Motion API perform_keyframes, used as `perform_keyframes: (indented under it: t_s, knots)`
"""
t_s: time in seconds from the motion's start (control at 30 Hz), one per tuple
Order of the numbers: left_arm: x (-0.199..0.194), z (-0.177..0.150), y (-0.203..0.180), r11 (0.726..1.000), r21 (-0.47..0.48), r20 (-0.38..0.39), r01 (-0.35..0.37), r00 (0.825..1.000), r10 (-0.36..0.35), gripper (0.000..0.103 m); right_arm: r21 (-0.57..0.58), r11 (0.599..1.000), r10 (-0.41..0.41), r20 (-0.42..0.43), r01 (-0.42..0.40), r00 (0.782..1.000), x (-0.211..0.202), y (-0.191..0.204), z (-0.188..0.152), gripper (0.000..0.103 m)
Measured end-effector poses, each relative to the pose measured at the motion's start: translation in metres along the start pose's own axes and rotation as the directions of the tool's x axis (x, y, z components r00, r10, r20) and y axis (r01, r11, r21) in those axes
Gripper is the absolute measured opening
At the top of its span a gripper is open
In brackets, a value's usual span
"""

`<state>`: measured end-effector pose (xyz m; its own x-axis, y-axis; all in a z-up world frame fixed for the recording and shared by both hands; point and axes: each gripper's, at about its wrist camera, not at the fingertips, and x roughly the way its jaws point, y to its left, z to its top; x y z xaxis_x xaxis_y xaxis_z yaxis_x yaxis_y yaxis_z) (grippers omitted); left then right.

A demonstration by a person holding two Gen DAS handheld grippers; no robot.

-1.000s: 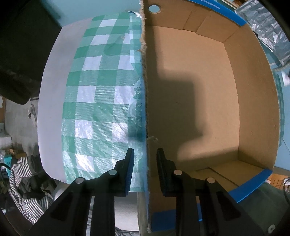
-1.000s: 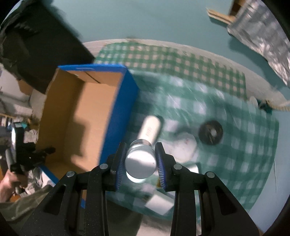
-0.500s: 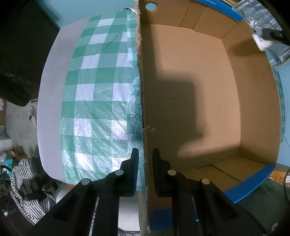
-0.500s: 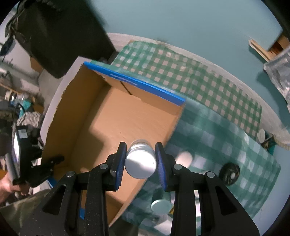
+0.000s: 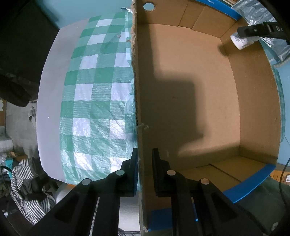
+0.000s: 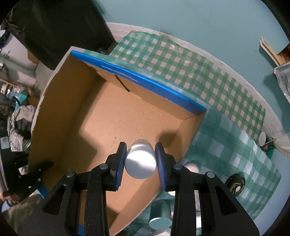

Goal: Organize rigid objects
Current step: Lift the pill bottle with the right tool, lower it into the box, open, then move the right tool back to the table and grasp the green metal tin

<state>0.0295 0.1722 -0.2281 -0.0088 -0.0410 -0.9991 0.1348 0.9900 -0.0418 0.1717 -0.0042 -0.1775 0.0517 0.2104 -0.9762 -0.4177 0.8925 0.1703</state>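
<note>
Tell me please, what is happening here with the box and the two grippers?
A person is packing things into a cardboard box. The left gripper is clamped on the box's side wall, steadying it. The right gripper holds a silver-capped bottle above the empty box floor, not yet released. More items wait on the checkered cloth.

A white table with a curved edge stands on a teal floor, draped in a green-and-white checked cloth. A dark mass fills the upper left of the right wrist view. At upper right lie a crinkled silver sheet and a strip of wood. Striped fabric is heaped at lower left of the left wrist view. Light casts hard-edged shadows.
</note>
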Motion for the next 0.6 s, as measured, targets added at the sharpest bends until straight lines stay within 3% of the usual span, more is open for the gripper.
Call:
perform_keyframes:
  t_s: [0.17,0.3,0.6]
  knots:
    - [0.002,-0.001,0.001,1.0,0.008,-0.001,-0.007,1.0,0.007,0.014,0.005,1.0,-0.009,0.018,0.009,1.0,-0.003,-0.002,0.001,0.033]
    - [0.001,0.0,0.003,1.0,0.007,-0.003,-0.008,1.0,0.008,0.014,0.007,1.0,-0.017,0.042,0.016,0.999,-0.011,-0.002,0.001,0.052]
    - [0.0,0.001,0.005,1.0,0.015,0.0,-0.005,1.0,0.005,0.014,0.02,0.999,-0.034,0.084,0.033,0.996,-0.04,-0.001,-0.01,0.066]
